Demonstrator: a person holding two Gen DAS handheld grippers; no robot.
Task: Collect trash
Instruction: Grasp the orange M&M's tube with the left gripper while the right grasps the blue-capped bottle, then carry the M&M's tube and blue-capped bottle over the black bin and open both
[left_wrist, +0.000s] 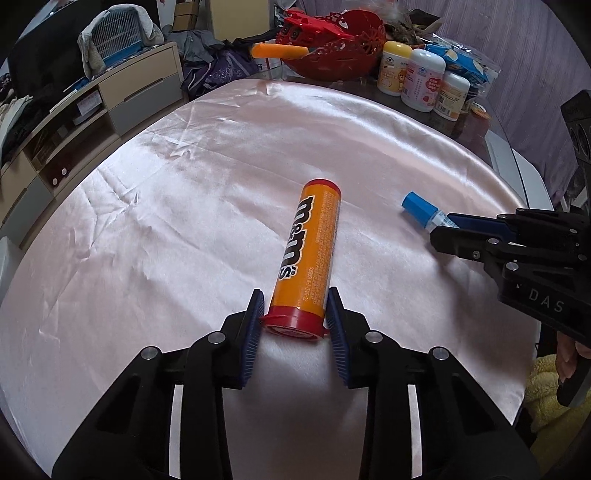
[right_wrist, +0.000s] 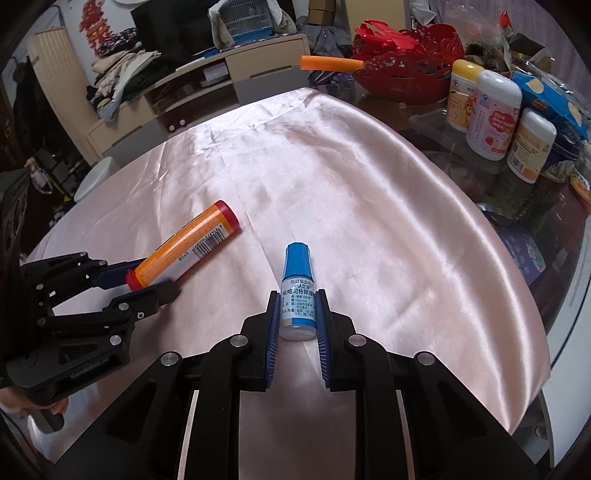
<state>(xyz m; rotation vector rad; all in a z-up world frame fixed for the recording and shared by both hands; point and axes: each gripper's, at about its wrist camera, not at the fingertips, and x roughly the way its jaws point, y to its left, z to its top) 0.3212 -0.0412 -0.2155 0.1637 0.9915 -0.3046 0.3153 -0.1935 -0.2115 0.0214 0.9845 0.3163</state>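
Observation:
An orange m&m's tube (left_wrist: 310, 251) with red caps lies on the pink satin cloth (left_wrist: 184, 184). My left gripper (left_wrist: 294, 314) is shut on its near red cap end, blue pads on both sides. The tube also shows in the right wrist view (right_wrist: 184, 249), with the left gripper (right_wrist: 147, 286) at its end. A small blue-capped eye drop bottle (right_wrist: 297, 291) lies on the cloth. My right gripper (right_wrist: 295, 317) is shut on its lower body. The bottle (left_wrist: 421, 208) and the right gripper (left_wrist: 445, 225) also show at the right of the left wrist view.
At the table's far side stand a red basket (left_wrist: 340, 48) with an orange tube (left_wrist: 279, 51), three white supplement bottles (left_wrist: 423, 79) and blue snack packs (right_wrist: 550, 99). Beyond the table are a low TV cabinet (left_wrist: 92, 110), a birdcage (left_wrist: 114, 37) and piled clothes (right_wrist: 118, 74).

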